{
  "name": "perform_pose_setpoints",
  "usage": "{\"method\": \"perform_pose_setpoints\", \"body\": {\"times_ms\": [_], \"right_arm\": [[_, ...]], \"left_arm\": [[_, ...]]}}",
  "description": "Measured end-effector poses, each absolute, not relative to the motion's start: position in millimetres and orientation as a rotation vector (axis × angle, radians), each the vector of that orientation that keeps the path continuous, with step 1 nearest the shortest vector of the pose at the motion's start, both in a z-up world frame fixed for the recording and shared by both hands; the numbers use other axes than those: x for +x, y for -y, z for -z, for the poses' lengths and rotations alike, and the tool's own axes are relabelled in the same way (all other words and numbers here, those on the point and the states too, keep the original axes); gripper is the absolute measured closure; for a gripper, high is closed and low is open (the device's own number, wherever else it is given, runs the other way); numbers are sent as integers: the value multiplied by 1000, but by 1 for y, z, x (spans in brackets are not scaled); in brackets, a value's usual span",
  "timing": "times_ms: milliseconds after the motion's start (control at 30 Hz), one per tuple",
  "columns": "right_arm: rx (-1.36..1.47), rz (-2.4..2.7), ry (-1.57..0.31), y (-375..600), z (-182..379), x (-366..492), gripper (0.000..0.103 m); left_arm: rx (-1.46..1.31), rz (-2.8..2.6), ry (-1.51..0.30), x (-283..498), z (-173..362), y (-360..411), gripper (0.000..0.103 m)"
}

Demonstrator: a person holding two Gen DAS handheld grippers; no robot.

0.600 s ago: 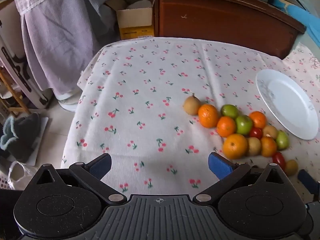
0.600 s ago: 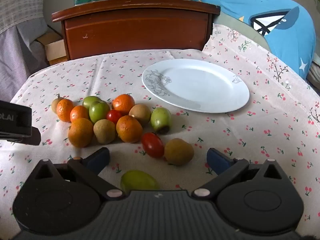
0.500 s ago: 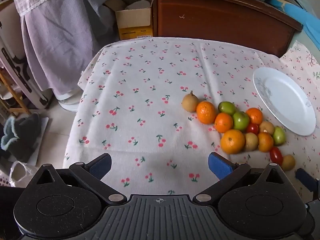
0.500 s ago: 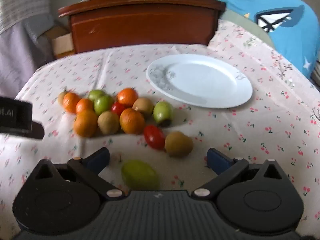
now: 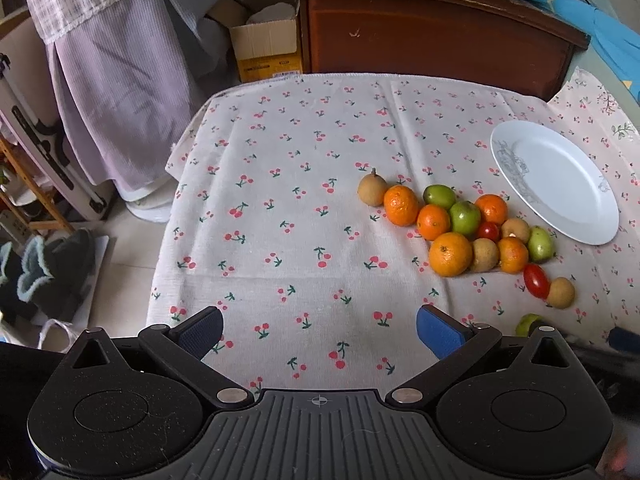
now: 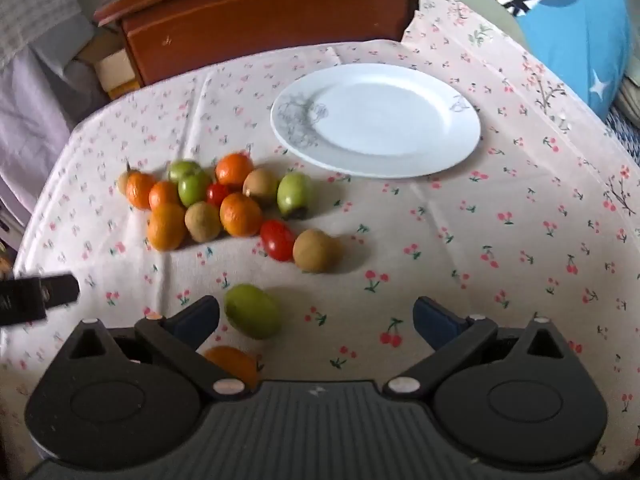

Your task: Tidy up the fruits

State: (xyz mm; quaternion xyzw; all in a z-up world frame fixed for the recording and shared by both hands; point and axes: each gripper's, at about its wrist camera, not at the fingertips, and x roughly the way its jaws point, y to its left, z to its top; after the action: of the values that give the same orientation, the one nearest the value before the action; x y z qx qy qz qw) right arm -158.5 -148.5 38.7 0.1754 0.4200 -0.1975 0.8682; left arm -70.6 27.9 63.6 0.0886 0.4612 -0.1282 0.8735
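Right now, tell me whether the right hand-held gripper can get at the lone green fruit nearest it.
Probably yes: the right hand-held gripper stands open, and the green fruit lies just ahead, apart from the pile, with nothing over it.

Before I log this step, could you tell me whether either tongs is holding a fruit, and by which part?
Nothing is held. The left tongs and the right tongs both stand open; a green fruit lies between the right pair, untouched.

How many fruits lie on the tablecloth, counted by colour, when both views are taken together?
Orange fruits: 6 (one is partly hidden low in the right wrist view)
Green fruits: 4
Brown fruits: 4
Red fruits: 2
Total: 16
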Motion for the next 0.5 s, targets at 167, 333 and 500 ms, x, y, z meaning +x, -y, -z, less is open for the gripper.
{"method": "perform_pose_setpoints", "body": {"times_ms": [167, 333, 500], "right_arm": [[429, 388, -890, 159, -51, -160, 1], [439, 394, -922, 158, -56, -165, 1], [451, 404, -907, 164, -67, -175, 1]], "left_arm": [[197, 294, -961, -79, -72, -23, 0], [217, 309, -964, -87, -77, -17, 0], [232, 315, -963, -93, -81, -14, 0]]}}
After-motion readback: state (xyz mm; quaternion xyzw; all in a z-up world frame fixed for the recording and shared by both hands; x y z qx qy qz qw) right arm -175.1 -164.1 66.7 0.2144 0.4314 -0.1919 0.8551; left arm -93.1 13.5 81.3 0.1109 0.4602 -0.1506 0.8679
